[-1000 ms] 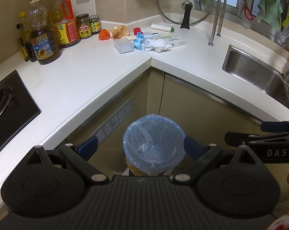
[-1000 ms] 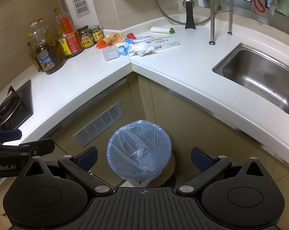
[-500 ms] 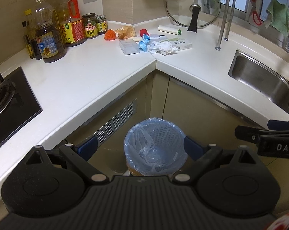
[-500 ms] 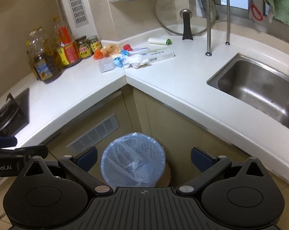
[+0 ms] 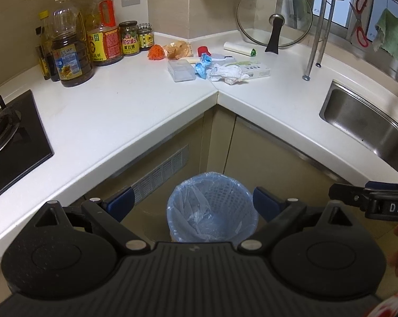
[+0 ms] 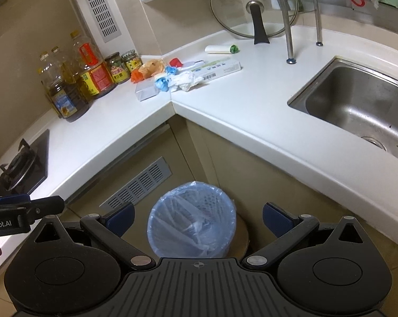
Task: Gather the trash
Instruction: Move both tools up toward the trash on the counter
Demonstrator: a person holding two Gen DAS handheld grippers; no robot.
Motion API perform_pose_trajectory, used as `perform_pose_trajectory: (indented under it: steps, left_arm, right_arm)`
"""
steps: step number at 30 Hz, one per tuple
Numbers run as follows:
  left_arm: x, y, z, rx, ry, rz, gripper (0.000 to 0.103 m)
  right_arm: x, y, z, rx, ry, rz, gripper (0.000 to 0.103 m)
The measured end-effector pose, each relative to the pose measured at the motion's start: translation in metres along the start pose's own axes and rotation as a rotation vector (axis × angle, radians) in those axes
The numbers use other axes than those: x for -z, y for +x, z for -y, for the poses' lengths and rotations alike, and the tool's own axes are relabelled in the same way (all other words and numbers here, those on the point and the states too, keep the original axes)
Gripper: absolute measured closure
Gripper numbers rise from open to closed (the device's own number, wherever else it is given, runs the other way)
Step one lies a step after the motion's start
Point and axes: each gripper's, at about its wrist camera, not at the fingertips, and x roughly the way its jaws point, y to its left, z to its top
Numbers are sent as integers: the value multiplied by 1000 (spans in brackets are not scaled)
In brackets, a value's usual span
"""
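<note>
A round bin lined with a blue bag (image 5: 212,208) (image 6: 192,218) stands on the floor below the counter corner. Trash lies in the far corner of the white counter: crumpled white paper (image 5: 226,72) (image 6: 185,80), a blue wrapper (image 5: 203,66) (image 6: 162,83), an orange scrap (image 5: 156,52) (image 6: 137,75), a tan wrapper (image 5: 177,49) (image 6: 152,67), a red cap (image 5: 203,50) (image 6: 175,62) and a clear box (image 5: 180,70) (image 6: 146,92). My left gripper (image 5: 193,202) is open and empty above the bin. My right gripper (image 6: 197,215) is open and empty beside it.
Oil bottles and jars (image 5: 74,52) stand at the back left. A gas hob (image 5: 3,137) is at the left, a steel sink (image 5: 368,116) (image 6: 357,103) at the right. A glass lid (image 5: 274,15), a white roll (image 5: 238,49) and a long white carton (image 5: 254,69) sit near the corner.
Both grippers have risen and tilted up, so more of the counter and wall shows. The bin sits lower in both views. Both stay open.
</note>
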Motion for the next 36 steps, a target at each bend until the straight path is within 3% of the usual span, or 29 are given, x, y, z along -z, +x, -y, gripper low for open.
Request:
perform_pose_trajectory:
  steps: [2, 9, 21, 28, 36]
  left_arm:
    - [-7, 7, -2, 0, 0, 3, 7]
    - [-41, 43, -14, 31, 25, 23, 8]
    - [-121, 114, -40, 76, 105, 59, 8]
    - [-160, 154, -55, 82, 117, 63, 14]
    - [-193, 204, -57, 88, 124, 49, 16]
  right_arm:
    - [-4, 4, 2, -33, 14, 20, 0]
    - [-23, 29, -1, 7, 30, 29, 0]
    - [-87, 102, -10, 36, 73, 96, 0]
    - [-117, 140, -17, 49, 51, 127, 0]
    - [-147, 183, -24, 68, 33, 136, 11]
